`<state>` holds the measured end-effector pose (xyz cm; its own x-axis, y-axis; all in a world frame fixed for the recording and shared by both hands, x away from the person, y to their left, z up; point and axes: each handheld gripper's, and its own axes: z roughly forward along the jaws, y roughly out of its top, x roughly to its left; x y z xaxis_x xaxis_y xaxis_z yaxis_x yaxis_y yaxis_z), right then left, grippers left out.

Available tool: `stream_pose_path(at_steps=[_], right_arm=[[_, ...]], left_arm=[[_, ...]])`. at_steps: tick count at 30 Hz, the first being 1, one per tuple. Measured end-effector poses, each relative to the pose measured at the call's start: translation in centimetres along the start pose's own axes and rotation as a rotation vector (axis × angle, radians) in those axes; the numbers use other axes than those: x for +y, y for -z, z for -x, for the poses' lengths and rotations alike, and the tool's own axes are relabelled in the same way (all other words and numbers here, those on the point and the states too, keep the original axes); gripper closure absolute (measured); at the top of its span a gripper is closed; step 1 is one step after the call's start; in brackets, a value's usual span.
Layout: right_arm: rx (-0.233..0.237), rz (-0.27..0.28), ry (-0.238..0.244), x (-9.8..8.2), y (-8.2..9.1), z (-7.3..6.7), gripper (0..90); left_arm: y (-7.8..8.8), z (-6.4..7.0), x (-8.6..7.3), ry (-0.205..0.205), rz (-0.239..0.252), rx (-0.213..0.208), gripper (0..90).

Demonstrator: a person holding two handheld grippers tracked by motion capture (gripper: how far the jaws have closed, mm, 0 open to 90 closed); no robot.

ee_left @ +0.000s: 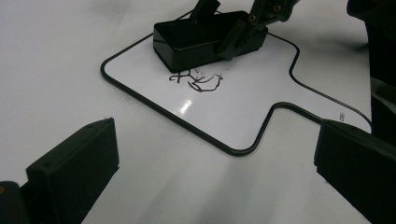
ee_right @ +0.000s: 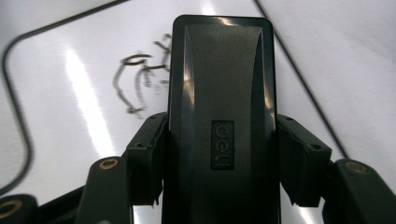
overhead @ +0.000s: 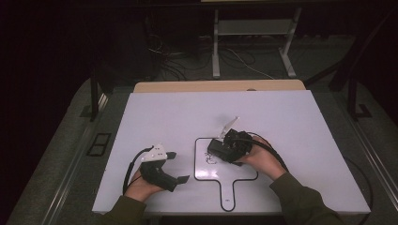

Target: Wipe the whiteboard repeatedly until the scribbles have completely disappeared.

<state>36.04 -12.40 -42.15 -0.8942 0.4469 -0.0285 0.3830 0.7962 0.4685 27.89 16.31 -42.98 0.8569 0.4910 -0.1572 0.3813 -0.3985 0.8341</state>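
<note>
A small paddle-shaped whiteboard (overhead: pixel 237 172) with a black rim lies on the white table, its handle toward the person. A dark scribble (ee_left: pixel 198 83) is drawn on it. My right gripper (overhead: pixel 224 149) is shut on a black block eraser (overhead: pixel 218 148), which rests on the board beside the scribble. In the right gripper view the eraser (ee_right: pixel 219 84) sits between both pads (ee_right: pixel 147 154), with the scribble (ee_right: pixel 137 84) to its left. My left gripper (overhead: pixel 177 166) rests on the table left of the board, open with nothing between its jaws; its own view (ee_left: pixel 215 135) looks at the eraser (ee_left: pixel 196 39).
The white table (overhead: pixel 187 112) ends in a wooden strip (overhead: pixel 216 86) at the far side. Beyond it stand a grey desk frame (overhead: pixel 216 47) and loose cables on the dark floor. The table's front edge is close to the person's sleeves.
</note>
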Motion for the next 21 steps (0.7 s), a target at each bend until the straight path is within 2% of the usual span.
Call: stream_pose_path(at_steps=[1,2,4,6,11,15,20,21], right_arm=[[0.000,0.000,0.000,0.0,0.0,0.0,38.7],[0.006,-0.001,0.021,0.2,-0.1,-0.5,38.7],[0.011,-0.001,0.022,0.3,-0.1,-0.9,38.7],[0.018,-0.006,0.053,0.5,-0.2,-1.7,38.7],[0.033,-0.007,0.078,0.9,-0.3,-2.7,38.7],[0.040,0.000,0.066,1.0,-0.4,-2.1,38.7],[0.017,-0.008,0.027,1.1,-0.5,-0.5,38.7],[0.017,-0.008,0.027,1.1,-0.5,-0.5,38.7]], left_arm=[[0.0,0.0,0.0,0.000,-0.001,0.001,0.0],[0.0,0.0,0.0,-0.001,-0.003,0.000,0.0],[0.1,0.0,0.0,-0.002,-0.003,0.001,0.0],[0.1,0.0,0.0,-0.002,0.000,0.001,0.0],[0.1,0.0,0.0,-0.004,-0.002,0.000,0.0],[0.1,0.0,0.0,-0.003,0.001,0.002,0.0],[0.1,0.0,0.0,-0.003,0.002,0.002,0.0],[0.1,0.0,0.0,-0.002,0.002,0.002,0.0]])
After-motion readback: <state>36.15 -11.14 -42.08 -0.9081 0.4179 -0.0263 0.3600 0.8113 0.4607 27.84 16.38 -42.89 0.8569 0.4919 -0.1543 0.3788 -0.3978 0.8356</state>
